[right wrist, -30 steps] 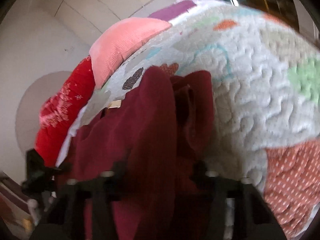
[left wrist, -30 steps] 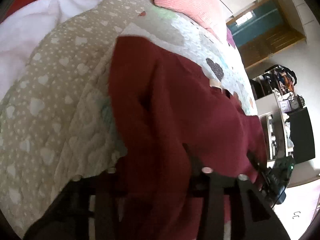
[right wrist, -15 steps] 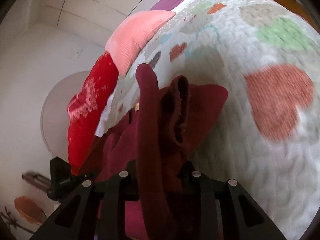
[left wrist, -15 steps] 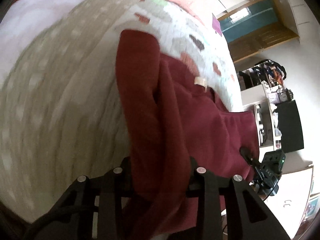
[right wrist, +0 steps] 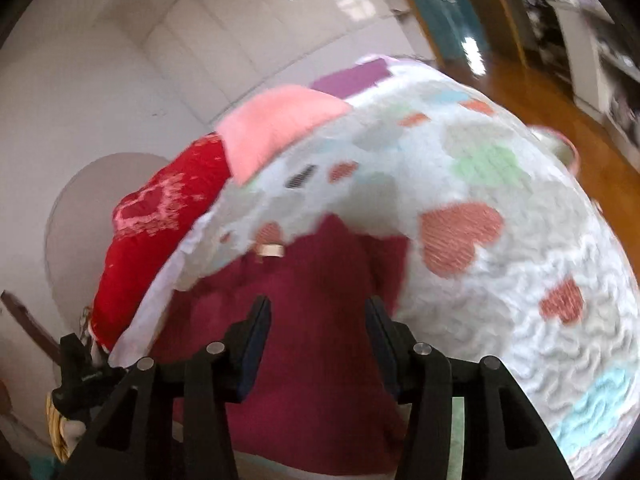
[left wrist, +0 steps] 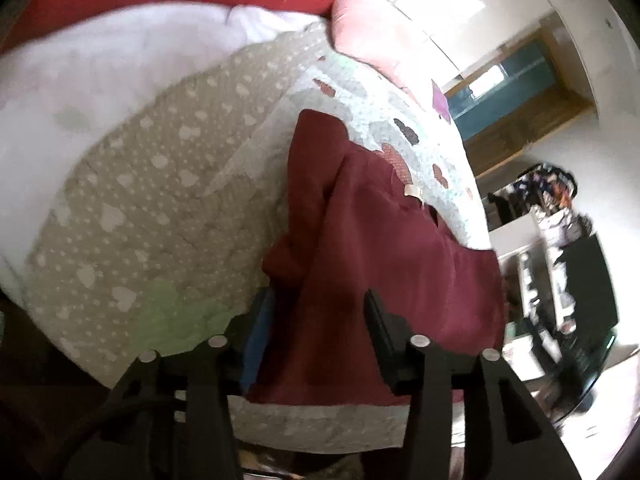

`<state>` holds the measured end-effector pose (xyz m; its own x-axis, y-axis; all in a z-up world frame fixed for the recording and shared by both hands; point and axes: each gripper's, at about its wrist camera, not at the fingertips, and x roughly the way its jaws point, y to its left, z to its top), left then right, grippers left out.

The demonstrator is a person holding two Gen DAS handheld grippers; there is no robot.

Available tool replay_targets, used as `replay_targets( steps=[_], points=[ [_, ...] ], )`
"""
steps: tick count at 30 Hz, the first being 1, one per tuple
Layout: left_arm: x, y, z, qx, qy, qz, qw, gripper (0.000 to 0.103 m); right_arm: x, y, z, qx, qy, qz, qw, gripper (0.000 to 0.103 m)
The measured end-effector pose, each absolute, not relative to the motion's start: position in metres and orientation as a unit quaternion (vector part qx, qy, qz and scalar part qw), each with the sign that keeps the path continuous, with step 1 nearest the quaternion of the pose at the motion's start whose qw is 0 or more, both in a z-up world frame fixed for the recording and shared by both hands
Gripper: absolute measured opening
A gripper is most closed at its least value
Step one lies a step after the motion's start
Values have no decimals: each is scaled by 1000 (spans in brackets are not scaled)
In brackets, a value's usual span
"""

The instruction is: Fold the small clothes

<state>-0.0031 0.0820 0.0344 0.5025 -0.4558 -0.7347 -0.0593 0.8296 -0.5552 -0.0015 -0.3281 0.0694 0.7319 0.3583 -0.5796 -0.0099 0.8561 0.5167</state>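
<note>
Now dark red knit garment (left wrist: pixel 384 264) lies part-folded on heart-patterned quilted bed (right wrist: pixel 520 320); left hand-held gripper (left wrist: pixel 316 320), right hand-held gripper (right wrist: pixel 316 320) jaws just opening, released; further folds left.

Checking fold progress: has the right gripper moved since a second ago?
Yes. The right gripper has drawn back from the pink pillow, jaws just opened off the maroon garment.

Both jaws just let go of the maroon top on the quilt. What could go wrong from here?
1. The maroon top lies near the quilt's edge; it may slide off.
2. A bunched lump may spoil the fold.
3. The left gripper and right gripper, just opened, straddle cloth and may snag it.
</note>
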Motion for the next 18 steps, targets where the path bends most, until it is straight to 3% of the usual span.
replay_targets(
  steps=[3, 9, 14, 18],
  points=[
    [-9, 81, 32, -234, 485, -110, 835, 48, 25, -305, 55, 252, 386, 122, 879, 54],
    [-15, 105, 18, -276, 485, -109, 822, 50, 74, -289, -6, 228, 461, 76, 854, 51],
    [-14, 97, 7, -294, 485, -145, 811, 53, 73, -262, 29, 158, 455, 59, 874, 52],
    [-19, 83, -10, -332, 492, -160, 789, 66, 77, -218, 53, 165, 452, 142, 865, 52]
  ],
)
